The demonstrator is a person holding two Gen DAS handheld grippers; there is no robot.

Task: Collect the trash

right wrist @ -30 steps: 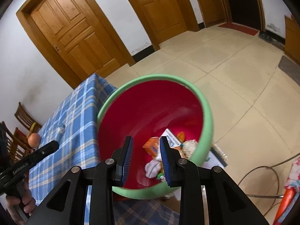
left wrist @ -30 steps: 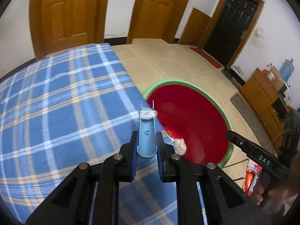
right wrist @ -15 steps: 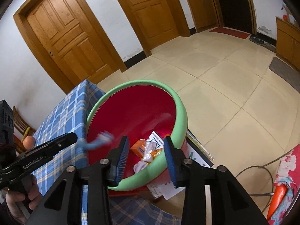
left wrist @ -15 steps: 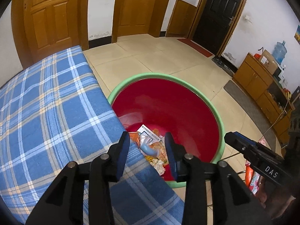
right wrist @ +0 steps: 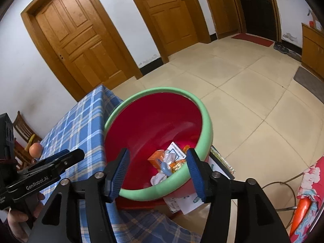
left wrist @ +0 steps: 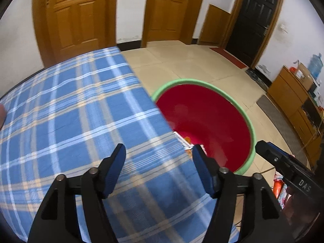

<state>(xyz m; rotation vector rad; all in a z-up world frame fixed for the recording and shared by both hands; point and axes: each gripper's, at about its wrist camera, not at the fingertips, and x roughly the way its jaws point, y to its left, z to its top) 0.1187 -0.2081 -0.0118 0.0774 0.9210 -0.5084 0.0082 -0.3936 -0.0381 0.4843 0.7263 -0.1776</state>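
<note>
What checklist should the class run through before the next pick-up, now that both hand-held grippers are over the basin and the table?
1. Left hand-held gripper empty: ok, jaws opening, nothing between them.
2. Right hand-held gripper empty: ok, jaws opening over the basin, nothing gripped.
3. Blue piece inside the basin: ok, lying on the wrappers.
4. Basin within reach of the table: ok, its green rim sits beside the checked tablecloth.
5. More trash left on the table: cannot tell; the cloth in view is bare, but only part shows.
6. Round orange thing at the far table edge is trash: cannot tell.
</note>
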